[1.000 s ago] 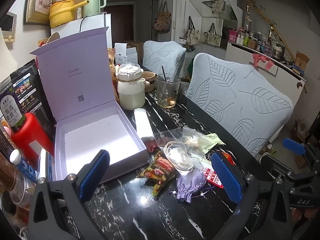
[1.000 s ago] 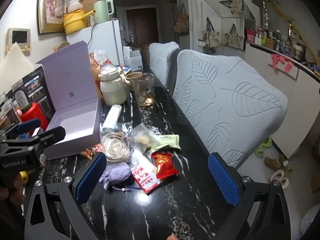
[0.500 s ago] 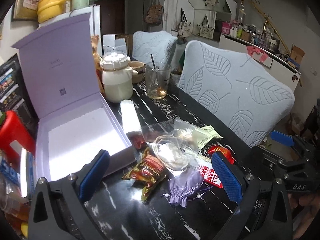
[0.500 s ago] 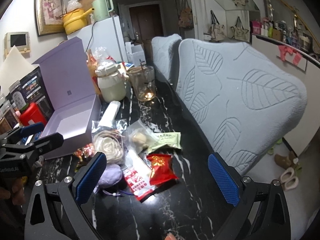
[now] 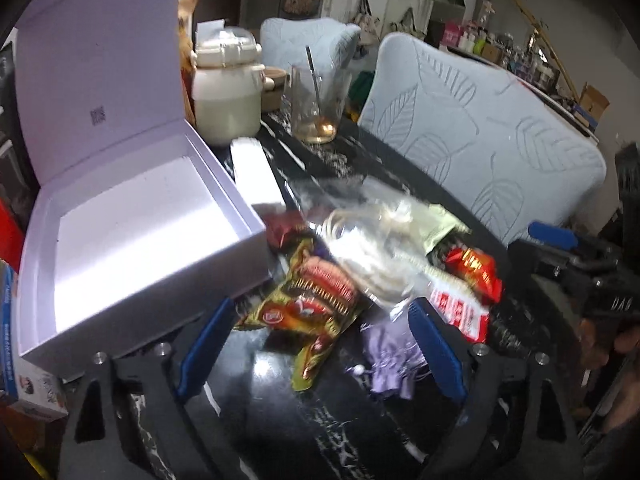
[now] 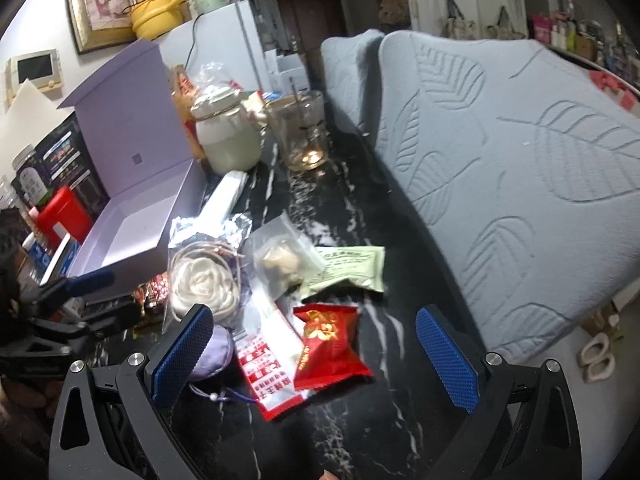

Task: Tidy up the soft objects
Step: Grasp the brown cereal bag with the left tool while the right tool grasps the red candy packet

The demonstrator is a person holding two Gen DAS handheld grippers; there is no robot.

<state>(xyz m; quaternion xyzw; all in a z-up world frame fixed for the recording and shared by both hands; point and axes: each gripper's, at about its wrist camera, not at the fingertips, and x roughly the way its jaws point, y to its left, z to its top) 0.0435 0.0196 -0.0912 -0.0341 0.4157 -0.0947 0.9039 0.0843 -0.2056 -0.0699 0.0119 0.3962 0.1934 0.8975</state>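
My left tool (image 5: 320, 344) and right tool (image 6: 308, 354), both spread apart and holding nothing, flank the snack packets (image 6: 328, 340) and lavender pouch (image 5: 390, 360) heaped on the table (image 6: 360, 200) just beside the open lavender box (image 5: 140, 236), presumably their destination.

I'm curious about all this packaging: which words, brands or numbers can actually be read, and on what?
"DAS": on the right gripper's body, left wrist view.
Lilac box lid: QR code only, no words.
Red-and-white packet, green packet, brown snack wrapper: print too blurred to read.
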